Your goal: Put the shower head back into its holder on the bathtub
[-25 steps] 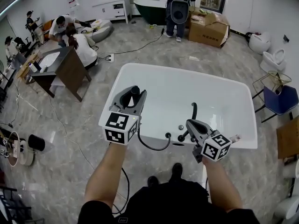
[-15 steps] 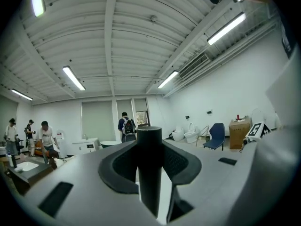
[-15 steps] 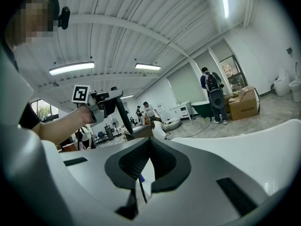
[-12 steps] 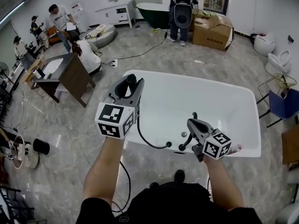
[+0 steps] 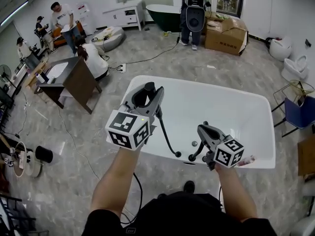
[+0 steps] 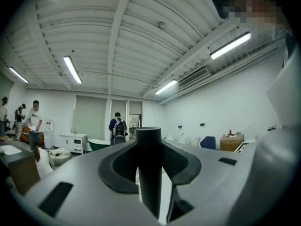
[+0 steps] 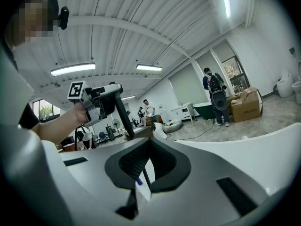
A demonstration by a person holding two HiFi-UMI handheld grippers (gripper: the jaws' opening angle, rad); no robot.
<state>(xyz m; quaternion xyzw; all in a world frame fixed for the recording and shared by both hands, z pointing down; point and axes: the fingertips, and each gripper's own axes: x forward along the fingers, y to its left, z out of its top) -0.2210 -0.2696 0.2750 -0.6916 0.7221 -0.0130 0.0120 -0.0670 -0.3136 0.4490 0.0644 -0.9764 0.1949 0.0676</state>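
Observation:
My left gripper (image 5: 145,98) is shut on the black handle of the shower head (image 5: 147,89), held level above the near left part of the white bathtub (image 5: 221,100). In the left gripper view the handle (image 6: 149,173) stands upright between the pads. Its black hose (image 5: 166,137) runs down to the tub's near rim. The black tap fitting (image 5: 193,155) sits on that rim. My right gripper (image 5: 203,130) hovers just above the fitting, jaws together, nothing held. The right gripper view shows my left gripper (image 7: 106,102) up at the left, with the hose seen through the slit below its own jaw tips (image 7: 149,142).
A dark wooden cabinet (image 5: 74,77) stands on the floor left of the tub. A person with a backpack (image 5: 195,11) and a cardboard box (image 5: 226,36) are beyond it. A blue chair (image 5: 300,109) and toilets (image 5: 293,68) are at the right. Several people work at the far left.
My left gripper has risen and moved a little right with the shower head, and the hose has pulled straighter. The right gripper stays by the tap fitting.

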